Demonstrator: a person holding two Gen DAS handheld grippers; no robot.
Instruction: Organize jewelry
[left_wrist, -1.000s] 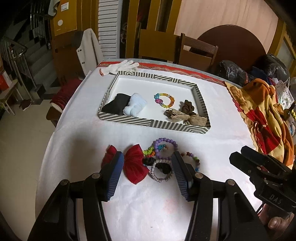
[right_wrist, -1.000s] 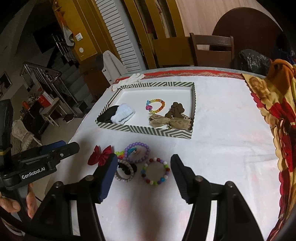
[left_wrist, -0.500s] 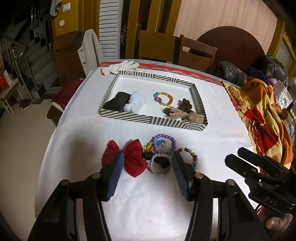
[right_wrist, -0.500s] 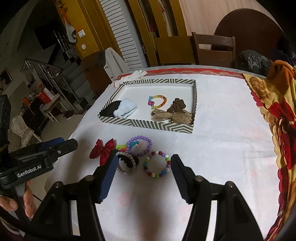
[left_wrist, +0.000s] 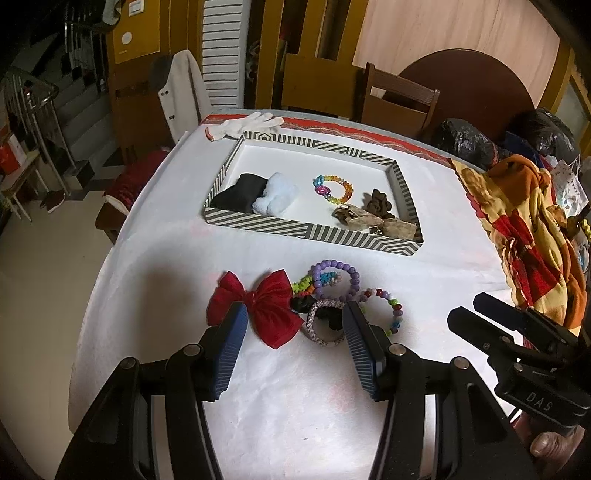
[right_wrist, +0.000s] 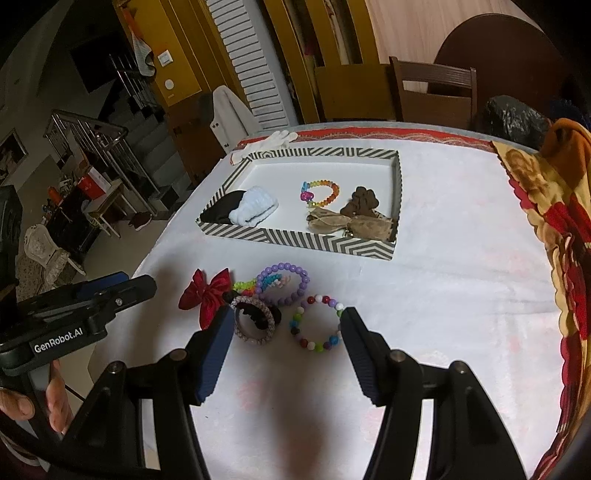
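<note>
Hovering wide apart over worktop (left_wrist: 155, 266): left tongs (left_wrist: 293, 325) above red bow (left_wrist: 258, 302) and silver scrunchie (left_wrist: 325, 323), right tongs (right_wrist: 286, 323) astride multicolour bead bracelet (right_wrist: 317, 325). Beyond, striped tray (right_wrist: 295, 240) holding rainbow bracelet (right_wrist: 321, 192).

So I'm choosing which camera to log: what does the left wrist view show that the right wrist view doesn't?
Only the left wrist view shows the right tongs, open, coming in from the right, and the second black bag. Only the right wrist view shows the left tongs, seen side-on, and the hand holding them. Both show the striped tray, the red bow and the multicolour bead bracelet on the white cloth.
</note>
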